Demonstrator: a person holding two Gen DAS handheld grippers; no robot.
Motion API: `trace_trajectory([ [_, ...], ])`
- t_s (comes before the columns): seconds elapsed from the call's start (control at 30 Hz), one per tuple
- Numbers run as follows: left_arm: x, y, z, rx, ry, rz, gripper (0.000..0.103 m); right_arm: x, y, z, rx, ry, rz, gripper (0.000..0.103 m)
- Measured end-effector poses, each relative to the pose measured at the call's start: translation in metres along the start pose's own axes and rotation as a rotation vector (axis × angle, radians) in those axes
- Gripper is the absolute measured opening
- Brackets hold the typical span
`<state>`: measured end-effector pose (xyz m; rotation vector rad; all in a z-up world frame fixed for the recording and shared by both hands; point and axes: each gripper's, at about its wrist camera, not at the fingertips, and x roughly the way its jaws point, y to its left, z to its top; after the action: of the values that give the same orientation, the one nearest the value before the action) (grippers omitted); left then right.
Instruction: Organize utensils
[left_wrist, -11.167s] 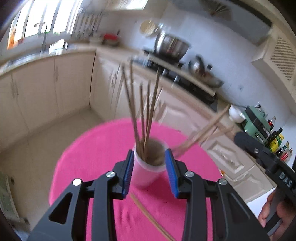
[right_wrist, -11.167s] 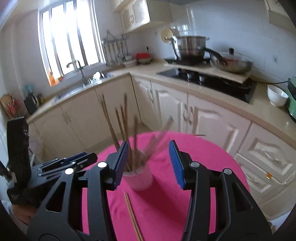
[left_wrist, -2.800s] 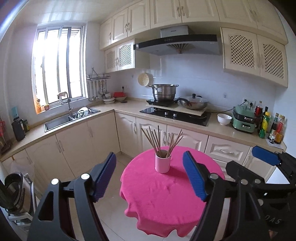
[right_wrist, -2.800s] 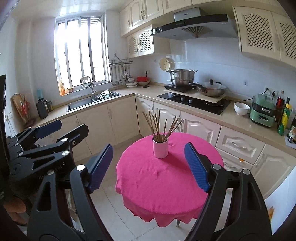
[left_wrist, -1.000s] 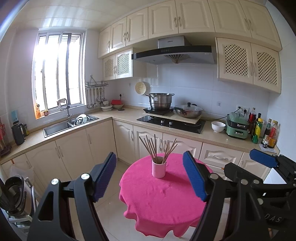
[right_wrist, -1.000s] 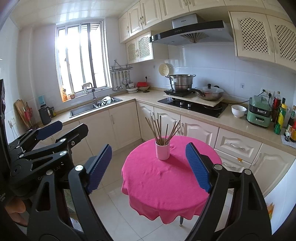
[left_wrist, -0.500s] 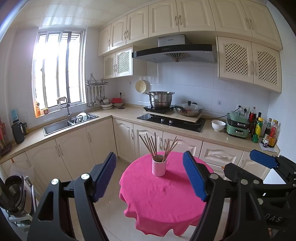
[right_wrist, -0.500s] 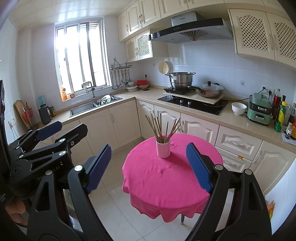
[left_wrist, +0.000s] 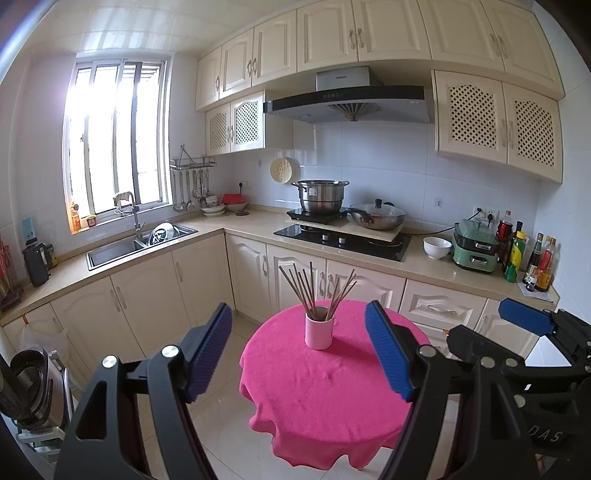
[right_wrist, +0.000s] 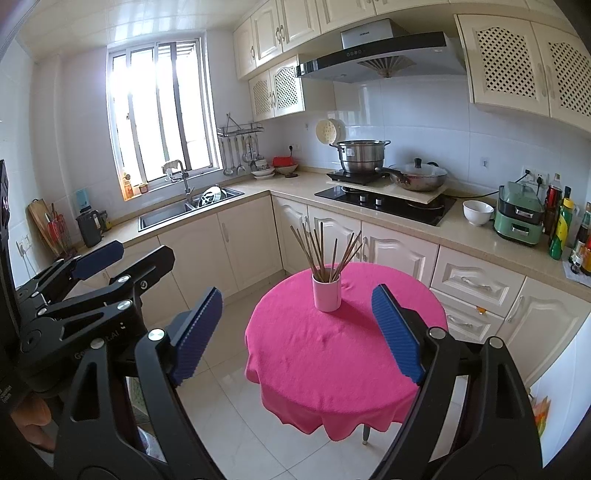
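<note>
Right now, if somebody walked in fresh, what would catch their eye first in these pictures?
Probably the hot pink tablecloth on the round table in the middle of the cream kitchen. At its center stands a pink cup with wooden chopsticks fanning upward. Close to the camera, the left hand-held gripper and right hand-held gripper both gape open, empty.

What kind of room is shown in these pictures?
It looks like a home kitchen: a sink under the window, a stove with a pot on it, and an extractor hood above.
</note>
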<state>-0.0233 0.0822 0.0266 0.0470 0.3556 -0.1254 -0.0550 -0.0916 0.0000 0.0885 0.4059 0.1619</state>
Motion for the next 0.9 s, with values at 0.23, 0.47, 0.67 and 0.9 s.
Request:
trace_trajectory([
  [0.23, 0.001, 0.001, 0.0, 0.0, 0.001, -0.001, 0.073, 0.001, 0.0, 0.0, 0.001, 0.003, 0.001, 0.082],
  [0.47, 0.006, 0.008, -0.002, -0.003, 0.009, 0.001, 0.073, 0.007, 0.002, -0.001, 0.003, 0.011, 0.001, 0.082],
  [0.67, 0.013, 0.018, -0.002, -0.003, 0.016, 0.001, 0.073, 0.013, 0.006, -0.001, 0.01, 0.018, 0.0, 0.082],
  [0.9, 0.022, 0.027, -0.002, 0.002, 0.026, -0.004, 0.073, 0.024, 0.01, -0.002, 0.017, 0.026, -0.004, 0.082],
])
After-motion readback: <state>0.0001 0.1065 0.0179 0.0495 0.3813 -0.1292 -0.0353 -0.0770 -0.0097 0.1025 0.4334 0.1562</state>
